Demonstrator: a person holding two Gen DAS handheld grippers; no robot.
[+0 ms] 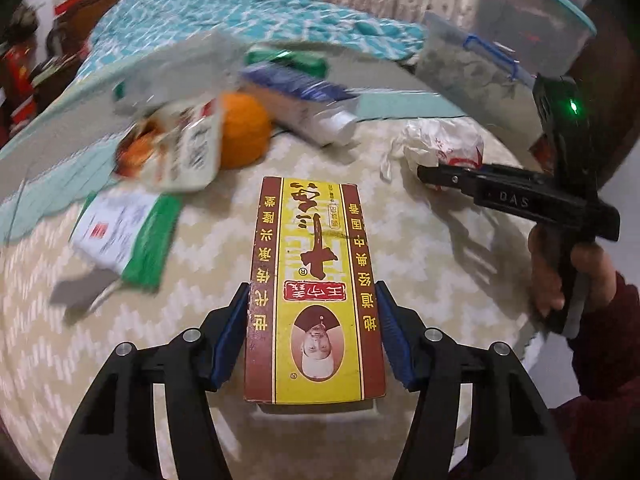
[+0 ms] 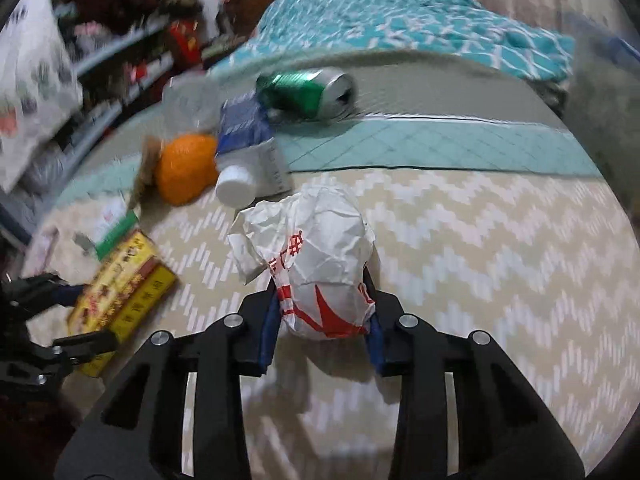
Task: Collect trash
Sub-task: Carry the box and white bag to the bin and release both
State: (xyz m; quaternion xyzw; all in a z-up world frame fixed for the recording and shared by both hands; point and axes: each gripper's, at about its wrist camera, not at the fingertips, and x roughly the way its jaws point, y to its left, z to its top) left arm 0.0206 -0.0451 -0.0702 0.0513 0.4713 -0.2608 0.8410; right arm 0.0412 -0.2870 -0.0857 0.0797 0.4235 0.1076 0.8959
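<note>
A long yellow and brown carton lies on the beige zigzag mat. My left gripper is shut on it, a blue pad against each long side. The carton and the left gripper also show at the lower left of the right wrist view. A crumpled white wrapper with red print sits between the pads of my right gripper, which is shut on it. In the left wrist view the right gripper reaches in from the right against the wrapper, held by a hand.
Behind lie an orange, a blue tube with a white cap, a green can, a snack packet and a white and green packet. A teal blanket covers the back. A clear plastic bag hangs at the upper right.
</note>
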